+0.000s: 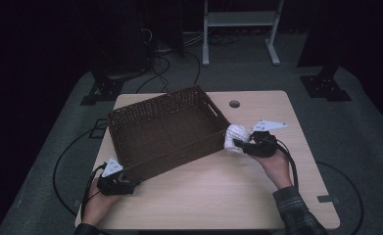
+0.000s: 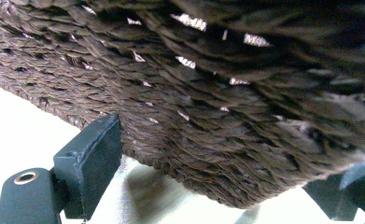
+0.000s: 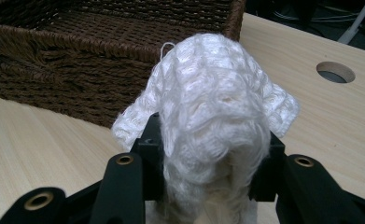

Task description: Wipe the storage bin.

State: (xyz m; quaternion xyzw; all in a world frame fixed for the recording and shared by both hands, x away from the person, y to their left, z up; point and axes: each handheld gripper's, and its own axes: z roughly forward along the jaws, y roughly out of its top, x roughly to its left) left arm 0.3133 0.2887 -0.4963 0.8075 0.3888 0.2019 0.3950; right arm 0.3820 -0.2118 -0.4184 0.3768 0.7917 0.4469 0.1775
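A dark brown wicker basket (image 1: pixel 179 155) sits at an angle on the light wooden table (image 1: pixel 218 196). My left gripper (image 1: pixel 130 183) is at the basket's near left corner. In the left gripper view its jaws stand wide apart around that corner of the basket (image 2: pixel 194 93), so this gripper (image 2: pixel 227 158) is open. My right gripper (image 1: pixel 238 143) is shut on a white knitted cloth (image 1: pixel 234 134) just off the basket's near right corner. In the right gripper view the cloth (image 3: pixel 213 102) bulges up between that gripper's (image 3: pixel 208 154) jaws, with the basket (image 3: pixel 77 56) behind it.
A round cable hole (image 1: pixel 234 104) lies in the table behind the right hand. Cables and a white metal stand (image 1: pixel 240 29) are on the dark floor beyond the table. Bare tabletop stretches along the front edge between my two hands.
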